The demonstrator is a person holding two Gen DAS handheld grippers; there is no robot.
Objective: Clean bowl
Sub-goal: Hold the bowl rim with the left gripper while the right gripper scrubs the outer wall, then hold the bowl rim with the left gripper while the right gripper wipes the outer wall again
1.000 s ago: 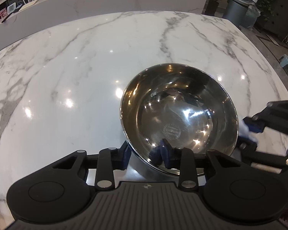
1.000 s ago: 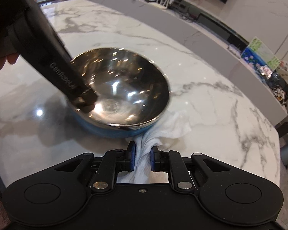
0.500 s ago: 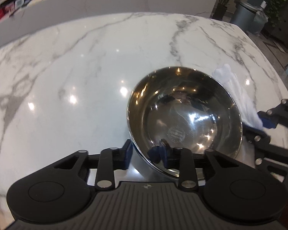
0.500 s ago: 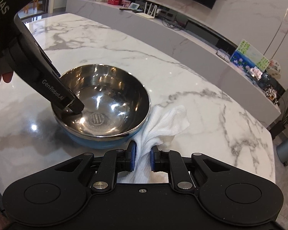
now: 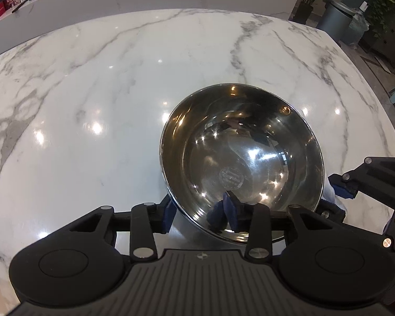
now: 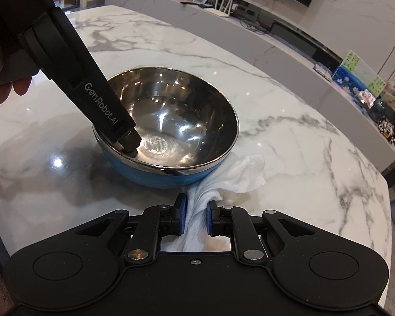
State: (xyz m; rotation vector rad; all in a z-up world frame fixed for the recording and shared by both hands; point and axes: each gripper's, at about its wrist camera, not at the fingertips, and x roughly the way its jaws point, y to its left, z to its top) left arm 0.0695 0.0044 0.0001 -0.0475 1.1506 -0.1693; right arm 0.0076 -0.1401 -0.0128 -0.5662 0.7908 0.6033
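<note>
Bowl: my steel bowl (image 5: pixel 242 163) with its blue outside sits on the marble worktop (image 5: pixel 92 92), tipped a little towards my right side; the inside looks shiny with a round stamp at the bottom.
Left tongs: my left tongs (image 5: pixel 200 214) straddle the near rim, one pad inside the bowl and one outside. The jaws have just been closing, with the wall between them. I cannot tell whether the pads press on the wall yet, so I do not count this as a sure hold.
Right tongs: my right tongs (image 6: pixel 196 217) are clenched on a bunched white cloth (image 6: pixel 223 176), just beside the bowl's outer wall. The loose end of the cloth lies on the worktop and touches the blue side.
Handling, bowl: I judge it stiff, thin and fairly light. The polished metal is likely slippery, and the round base will let it rock or slide on this glossy top. It may dent if dropped.
Handling, cloth: soft and limp; it will fold under pressure, so I should keep it bunched.
Where to hold: the rim, pinched across the wall as my left tongs sit now, low enough that the pads do not slip off the lip.
Step in hand: I judge I am steadying the bowl while the cloth works along its outside.
</note>
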